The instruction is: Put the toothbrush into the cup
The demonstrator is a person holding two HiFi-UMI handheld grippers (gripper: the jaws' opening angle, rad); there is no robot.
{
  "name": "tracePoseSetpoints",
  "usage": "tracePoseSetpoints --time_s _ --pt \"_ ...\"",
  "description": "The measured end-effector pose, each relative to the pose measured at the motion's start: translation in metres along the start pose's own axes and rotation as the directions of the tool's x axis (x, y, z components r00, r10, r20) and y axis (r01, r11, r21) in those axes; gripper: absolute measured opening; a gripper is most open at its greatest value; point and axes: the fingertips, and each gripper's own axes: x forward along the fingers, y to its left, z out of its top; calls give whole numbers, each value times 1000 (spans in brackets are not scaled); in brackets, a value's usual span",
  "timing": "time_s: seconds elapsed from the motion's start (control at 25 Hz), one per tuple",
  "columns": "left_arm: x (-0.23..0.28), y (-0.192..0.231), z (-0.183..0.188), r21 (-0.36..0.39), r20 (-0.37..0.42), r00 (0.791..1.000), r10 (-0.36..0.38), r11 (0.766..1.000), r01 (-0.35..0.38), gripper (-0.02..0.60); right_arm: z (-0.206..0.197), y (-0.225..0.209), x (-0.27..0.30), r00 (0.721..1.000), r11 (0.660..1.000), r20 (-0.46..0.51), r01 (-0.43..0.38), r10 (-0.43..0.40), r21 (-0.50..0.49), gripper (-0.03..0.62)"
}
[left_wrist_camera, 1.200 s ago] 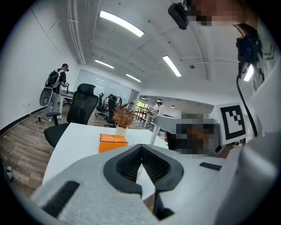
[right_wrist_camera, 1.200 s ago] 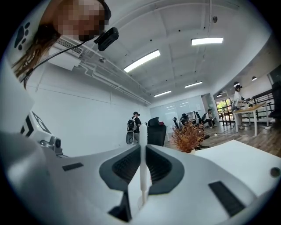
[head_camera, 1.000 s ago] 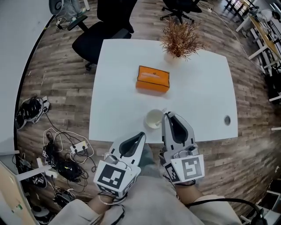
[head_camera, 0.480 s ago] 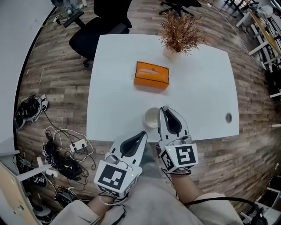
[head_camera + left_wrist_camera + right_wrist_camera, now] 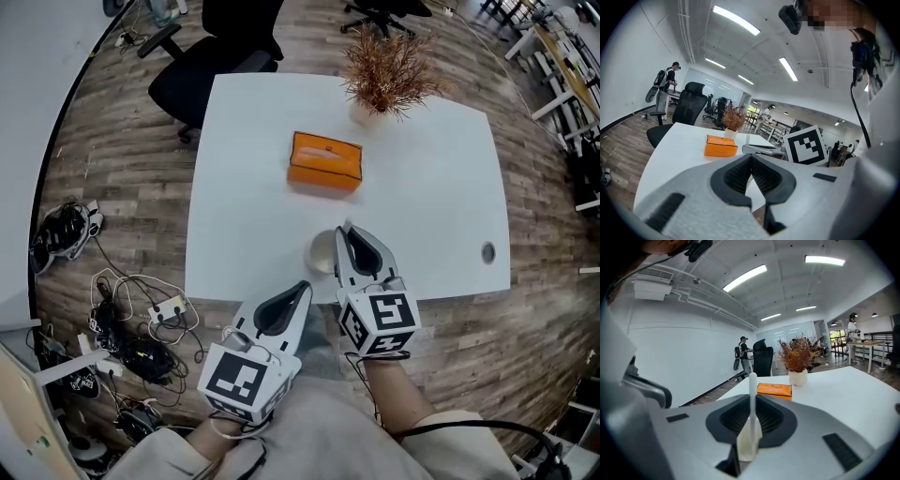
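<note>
A white cup point(image 5: 321, 251) stands near the front edge of the white table point(image 5: 422, 178). My right gripper point(image 5: 345, 231) hovers over the cup's right side and hides part of it. It is shut on a white toothbrush point(image 5: 752, 394), whose handle sticks out past the jaw tips in the right gripper view; the right gripper point(image 5: 751, 426) clamps its thicker end. My left gripper point(image 5: 304, 287) hangs off the table's front edge, shut with nothing in it. In the left gripper view the left gripper point(image 5: 751, 177) points toward the table.
An orange box point(image 5: 324, 161) lies mid-table and a dried plant in a white pot point(image 5: 382, 77) stands at the far edge. A round cable hole point(image 5: 487, 251) sits at the table's right. Black office chair point(image 5: 220, 52) behind; cables point(image 5: 141, 328) on the floor left.
My right gripper with the toothbrush has drifted left and forward, from beside the cup to over its right side. The left gripper has stayed where it was.
</note>
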Motion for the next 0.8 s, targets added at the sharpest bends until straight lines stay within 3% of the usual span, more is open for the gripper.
tracePoseSetpoints --time_s 0.8 --pt "-3 2 -1 -7 9 1000 0 1000 0 8 -11 0 18 994 1000 -105 -28 28 -3 49"
